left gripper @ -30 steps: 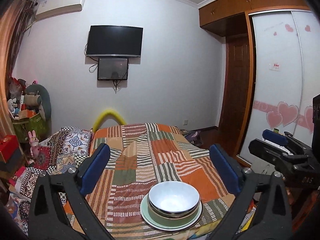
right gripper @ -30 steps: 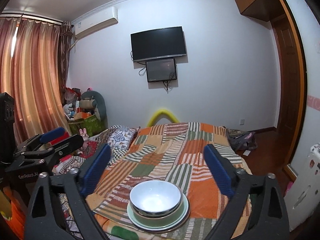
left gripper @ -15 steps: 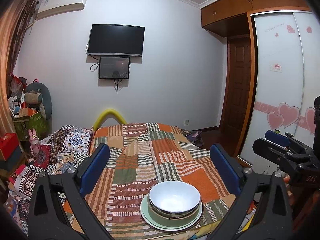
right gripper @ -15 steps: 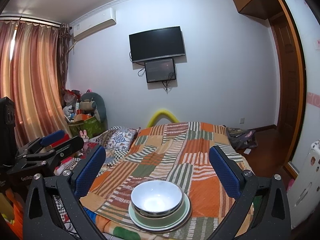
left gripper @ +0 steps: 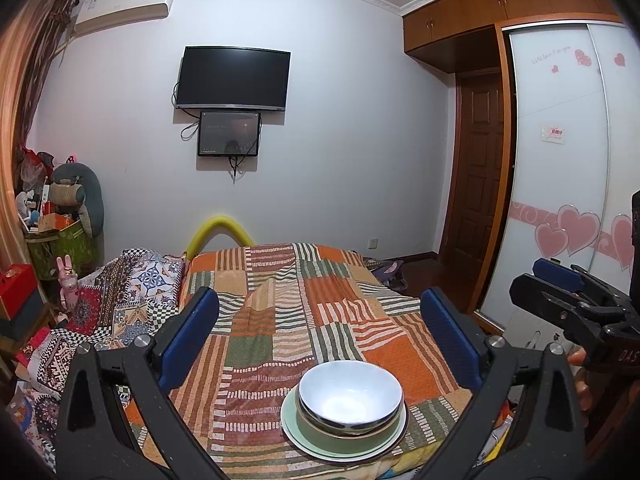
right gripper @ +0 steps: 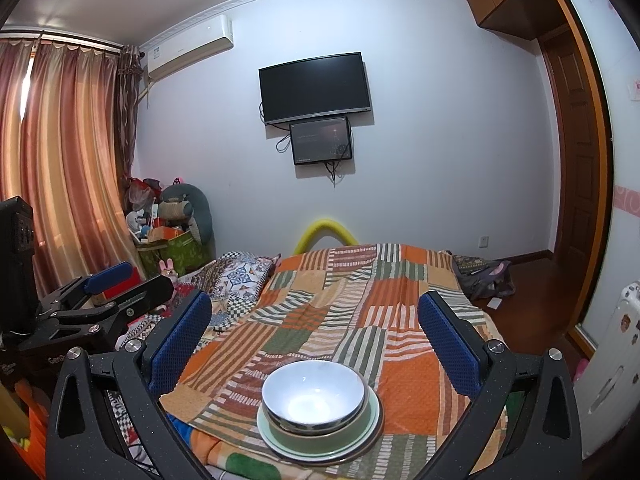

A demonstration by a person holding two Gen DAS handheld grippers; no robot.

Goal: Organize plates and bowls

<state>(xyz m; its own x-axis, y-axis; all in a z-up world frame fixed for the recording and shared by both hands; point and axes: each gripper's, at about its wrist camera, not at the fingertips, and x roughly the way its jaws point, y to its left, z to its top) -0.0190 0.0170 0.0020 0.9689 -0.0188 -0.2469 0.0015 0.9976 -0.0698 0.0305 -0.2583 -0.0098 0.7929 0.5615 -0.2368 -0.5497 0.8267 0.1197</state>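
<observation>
Sitting nested at the near edge of the bed (left gripper: 280, 320), the white bowl (left gripper: 351, 394) rests inside a green bowl (left gripper: 320, 434), and both stand on a pale green plate (left gripper: 296, 432), with what looks like a darker rim of another plate just under it in the right wrist view. The stack lies on a striped patchwork blanket (right gripper: 400, 320).

From our left gripper (left gripper: 320, 344) the stack sits at about five o'clock, low and slightly right of the midline between the jaws. From our right gripper (right gripper: 316, 340) it sits almost dead at six o'clock, centred. Both pairs of jaws stand wide, holding nothing, and both hang above and short of the stack.

The stack is round, so no long axis matters; we judge the right gripper better lined up for any coming move. To us the stacking looks done.

Farther out, a television (left gripper: 234, 78) hangs on the wall at twelve o'clock.
</observation>
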